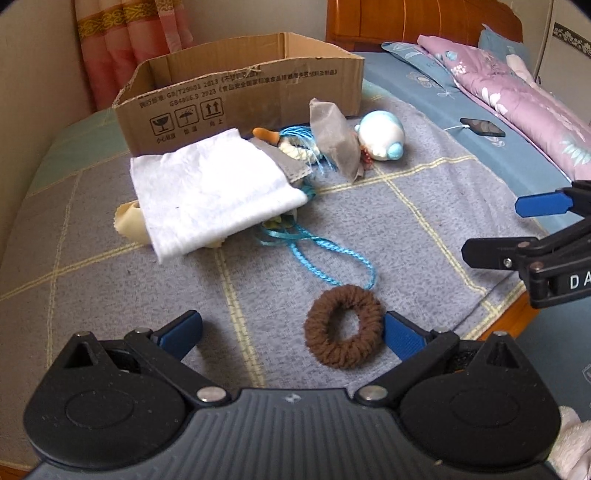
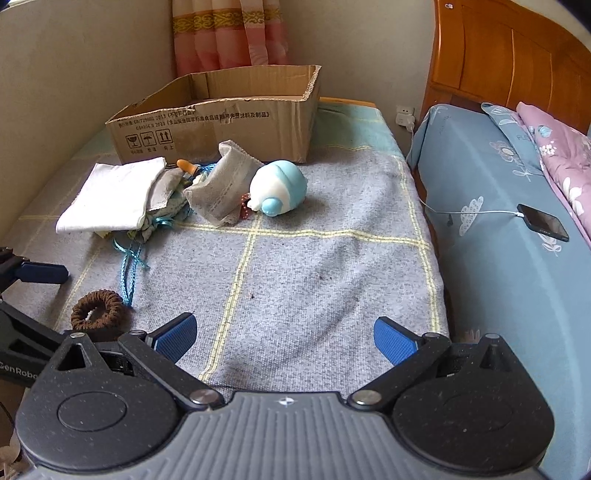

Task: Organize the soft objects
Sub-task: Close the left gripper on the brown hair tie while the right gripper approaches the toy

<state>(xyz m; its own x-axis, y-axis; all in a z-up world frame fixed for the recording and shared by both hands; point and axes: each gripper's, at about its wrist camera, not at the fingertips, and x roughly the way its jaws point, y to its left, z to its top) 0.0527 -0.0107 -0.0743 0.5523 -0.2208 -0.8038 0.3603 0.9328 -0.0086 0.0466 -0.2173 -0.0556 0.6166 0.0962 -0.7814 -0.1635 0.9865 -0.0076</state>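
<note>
A brown knitted hair tie (image 1: 343, 326) (image 2: 99, 309) lies on the grey checked blanket (image 1: 424, 221) (image 2: 314, 266), just inside the right pad of my open left gripper (image 1: 291, 334). Behind it a blue cord (image 1: 314, 254) (image 2: 127, 267) trails from a pile: a white folded cloth (image 1: 214, 192) (image 2: 110, 194), a grey mesh pouch (image 1: 334, 134) (image 2: 218, 188) and a blue-white plush toy (image 1: 382, 134) (image 2: 279, 186). An open cardboard box (image 1: 240, 88) (image 2: 221, 114) stands behind the pile. My right gripper (image 2: 284, 338) (image 1: 517, 225) is open over bare blanket, holding nothing.
A bed with a blue sheet (image 2: 498, 240), a purple floral quilt (image 1: 517, 96) and a phone on a charging cable (image 2: 543, 221) (image 1: 482, 126) runs along the right. A wooden headboard (image 2: 509, 59), beige walls and a pink curtain (image 2: 229, 33) stand behind.
</note>
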